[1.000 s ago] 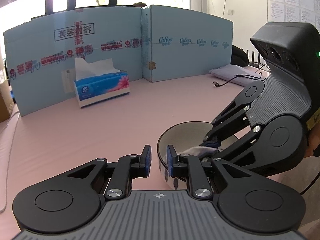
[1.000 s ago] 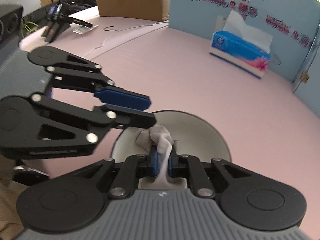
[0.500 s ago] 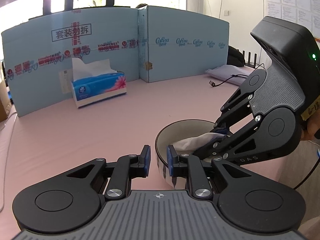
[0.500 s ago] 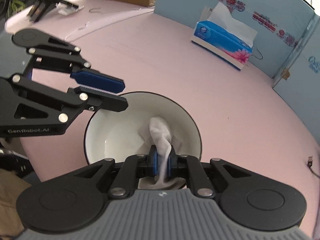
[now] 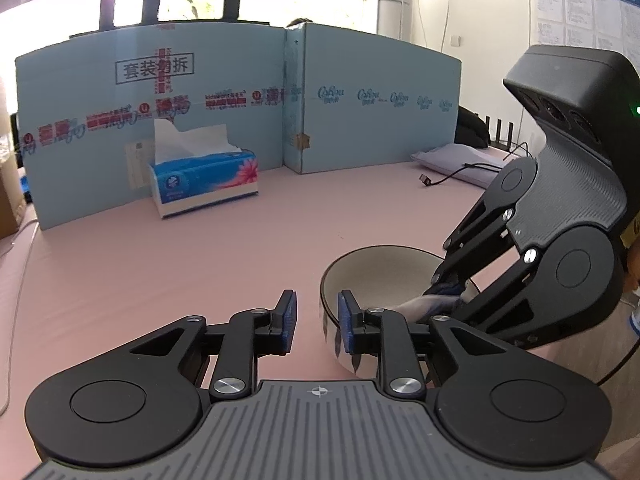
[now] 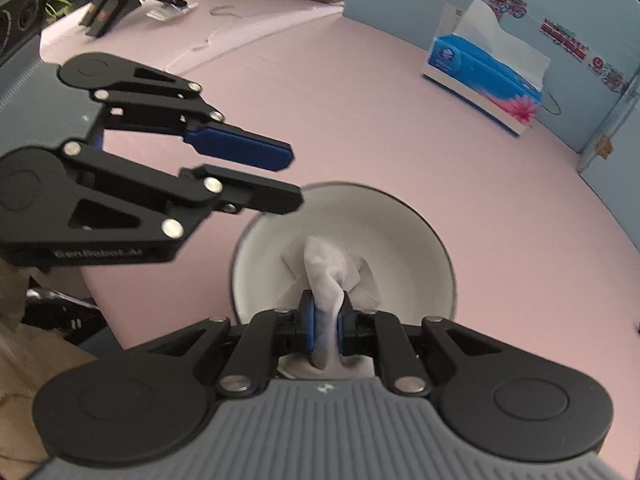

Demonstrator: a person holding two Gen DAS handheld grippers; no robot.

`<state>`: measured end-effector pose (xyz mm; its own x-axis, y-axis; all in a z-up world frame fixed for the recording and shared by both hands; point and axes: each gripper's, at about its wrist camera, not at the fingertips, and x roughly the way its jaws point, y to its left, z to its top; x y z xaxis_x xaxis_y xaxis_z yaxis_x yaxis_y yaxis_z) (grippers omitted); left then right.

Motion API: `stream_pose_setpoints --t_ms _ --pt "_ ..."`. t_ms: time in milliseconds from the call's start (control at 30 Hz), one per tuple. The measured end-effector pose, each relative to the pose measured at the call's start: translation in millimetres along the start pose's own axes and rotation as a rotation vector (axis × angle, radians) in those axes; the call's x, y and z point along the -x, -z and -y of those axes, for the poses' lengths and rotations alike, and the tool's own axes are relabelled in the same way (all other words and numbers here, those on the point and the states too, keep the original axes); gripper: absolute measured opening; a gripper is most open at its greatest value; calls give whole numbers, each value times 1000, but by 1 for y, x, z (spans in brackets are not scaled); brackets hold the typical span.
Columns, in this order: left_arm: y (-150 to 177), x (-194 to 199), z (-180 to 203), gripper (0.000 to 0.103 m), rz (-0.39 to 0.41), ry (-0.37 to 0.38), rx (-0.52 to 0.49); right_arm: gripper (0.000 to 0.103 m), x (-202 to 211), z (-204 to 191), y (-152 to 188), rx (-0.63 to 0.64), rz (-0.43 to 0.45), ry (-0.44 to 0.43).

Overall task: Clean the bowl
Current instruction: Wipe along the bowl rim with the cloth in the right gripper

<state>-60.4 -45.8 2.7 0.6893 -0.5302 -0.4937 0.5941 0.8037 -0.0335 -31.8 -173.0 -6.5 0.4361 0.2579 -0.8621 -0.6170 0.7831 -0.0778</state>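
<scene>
Right tool clamped on a white cloth, reaching down into the bowl. Left tool narrowly parted, straddling the bowl's near rim. Bowl sits on pink counter; tissue box well beyond.

A blue tissue box with a white tissue sticking out sits on the pink counter. Just behind it stands a light blue cardboard wall. A black cable lies far back beside a pale purple pillow.
</scene>
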Motion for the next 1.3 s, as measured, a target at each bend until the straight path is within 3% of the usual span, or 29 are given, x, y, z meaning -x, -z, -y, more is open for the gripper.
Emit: stream_pose_setpoints --t_ms 167,467,733,1100,1233,1300 --pt "0 5 -4 38 5 -14 16 12 -6 4 -5 -54 53 -12" --pt "-2 6 -7 44 5 -25 37 12 -6 23 2 -141 108 129" --pt "-1 5 -6 44 -6 -28 37 14 -12 13 -1 -146 164 58" --pt "0 2 -4 46 -11 -19 33 16 0 15 11 -157 183 84" --pt "-1 1 -3 47 -12 -16 28 30 5 18 16 -170 193 96" --pt "-1 2 -2 47 -12 -16 25 32 6 19 17 -176 199 104"
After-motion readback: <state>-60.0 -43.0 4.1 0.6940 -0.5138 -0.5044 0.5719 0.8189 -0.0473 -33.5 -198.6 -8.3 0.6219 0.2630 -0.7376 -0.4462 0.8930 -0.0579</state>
